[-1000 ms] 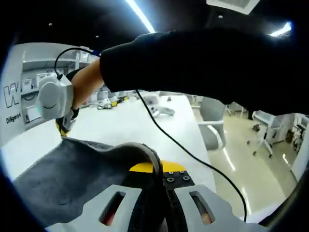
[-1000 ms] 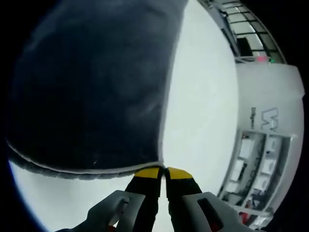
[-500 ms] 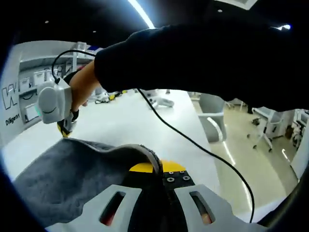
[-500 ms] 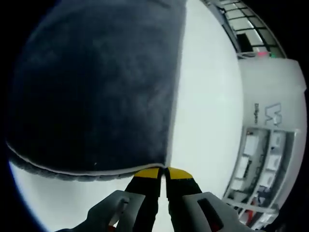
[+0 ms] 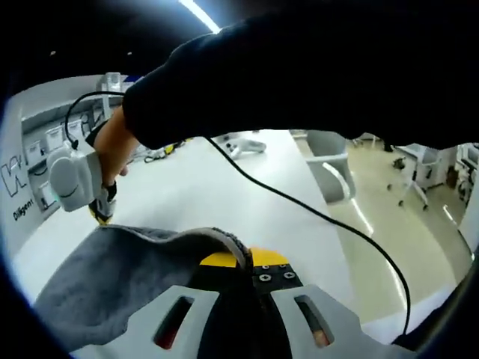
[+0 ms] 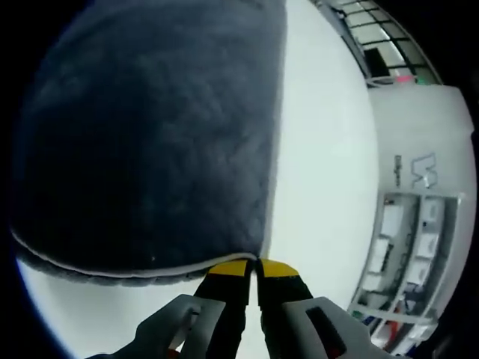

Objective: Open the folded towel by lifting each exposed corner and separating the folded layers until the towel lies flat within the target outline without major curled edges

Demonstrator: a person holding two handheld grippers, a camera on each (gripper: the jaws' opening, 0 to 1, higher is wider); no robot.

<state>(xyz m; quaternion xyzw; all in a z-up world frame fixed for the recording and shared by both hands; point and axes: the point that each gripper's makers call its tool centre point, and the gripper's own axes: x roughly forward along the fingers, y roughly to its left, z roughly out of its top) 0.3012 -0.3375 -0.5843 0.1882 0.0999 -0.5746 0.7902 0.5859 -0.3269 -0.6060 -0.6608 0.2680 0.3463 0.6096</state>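
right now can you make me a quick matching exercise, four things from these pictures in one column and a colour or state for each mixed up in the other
Things:
1. dark grey terry towel
2. left hand-held gripper
3. thin black cable
4. long white table

Colour or state:
A. trails across the tabletop
B. shut on a towel edge, yellow tips together
C. lifted, held at two corners
D. pale, smooth, beneath the towel

Pairs: 1-C, 2-B, 3-A, 4-D. The right hand-held gripper pinches the other corner.
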